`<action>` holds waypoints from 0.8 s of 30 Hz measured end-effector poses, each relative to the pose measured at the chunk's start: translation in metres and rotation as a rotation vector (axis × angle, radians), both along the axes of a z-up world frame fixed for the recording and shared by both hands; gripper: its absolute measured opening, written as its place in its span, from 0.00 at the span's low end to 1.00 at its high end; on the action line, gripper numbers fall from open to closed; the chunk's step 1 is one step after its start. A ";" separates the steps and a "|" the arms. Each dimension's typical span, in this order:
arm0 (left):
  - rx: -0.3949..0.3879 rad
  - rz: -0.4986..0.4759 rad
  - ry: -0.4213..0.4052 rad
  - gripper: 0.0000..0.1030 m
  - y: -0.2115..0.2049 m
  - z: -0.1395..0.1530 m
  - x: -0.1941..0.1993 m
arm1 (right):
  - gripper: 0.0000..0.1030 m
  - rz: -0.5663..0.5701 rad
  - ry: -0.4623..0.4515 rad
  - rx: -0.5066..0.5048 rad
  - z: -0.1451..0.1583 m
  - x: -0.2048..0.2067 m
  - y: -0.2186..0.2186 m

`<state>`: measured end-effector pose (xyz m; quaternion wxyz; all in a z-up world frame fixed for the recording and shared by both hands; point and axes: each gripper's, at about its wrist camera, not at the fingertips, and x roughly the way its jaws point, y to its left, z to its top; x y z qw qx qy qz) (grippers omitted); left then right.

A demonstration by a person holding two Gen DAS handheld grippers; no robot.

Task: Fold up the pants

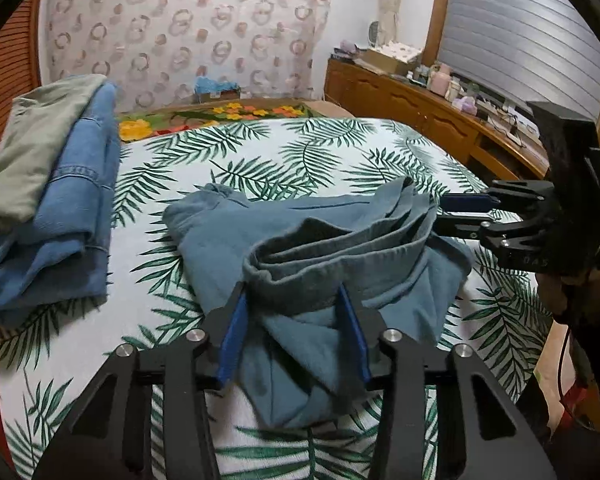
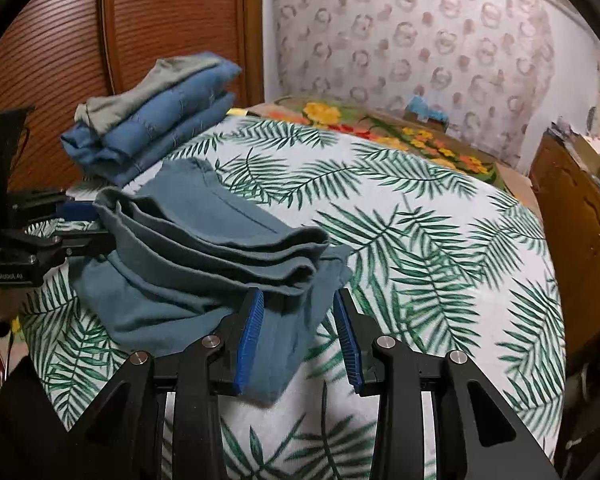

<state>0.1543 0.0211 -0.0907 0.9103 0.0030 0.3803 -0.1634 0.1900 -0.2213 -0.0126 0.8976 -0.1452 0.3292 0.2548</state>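
The pants lie half-folded on the bed, a teal bundle with one layered edge raised above the flat cloth under it. That raised edge runs crosswise between the two tools, so its long axis joins them.

The left hand-held gripper sits at the near-left end of the edge. Its blue pads stand on either side of the bunched cloth, fairly wide apart, and I cannot tell whether they pinch it or only straddle it. The right hand-held gripper meets the opposite end. Its pads are also parted, with cloth between them, though a gap shows by the right pad, so a firm grip is doubtful.

Both tools are equally close to the pants, one per end. In my judgement the next fold would carry this edge forward, away from both, over the flat part.

A stack of folded clothes rests well apart at the far left corner
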 end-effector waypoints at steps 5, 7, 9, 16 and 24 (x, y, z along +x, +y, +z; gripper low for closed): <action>0.002 -0.012 -0.009 0.19 -0.001 0.003 0.005 | 0.36 0.014 0.038 -0.004 -0.002 0.023 0.007; 0.003 -0.029 -0.015 0.13 -0.004 0.006 0.004 | 0.36 0.008 0.040 0.007 0.000 0.027 0.006; 0.011 -0.041 -0.037 0.11 -0.008 0.012 0.004 | 0.36 0.004 0.039 0.021 0.004 0.028 0.003; -0.018 0.004 -0.131 0.11 -0.007 0.044 0.008 | 0.22 0.036 0.061 0.110 0.007 0.036 -0.005; 0.015 0.064 -0.129 0.11 0.004 0.044 0.028 | 0.03 -0.040 0.009 0.204 0.016 0.048 -0.020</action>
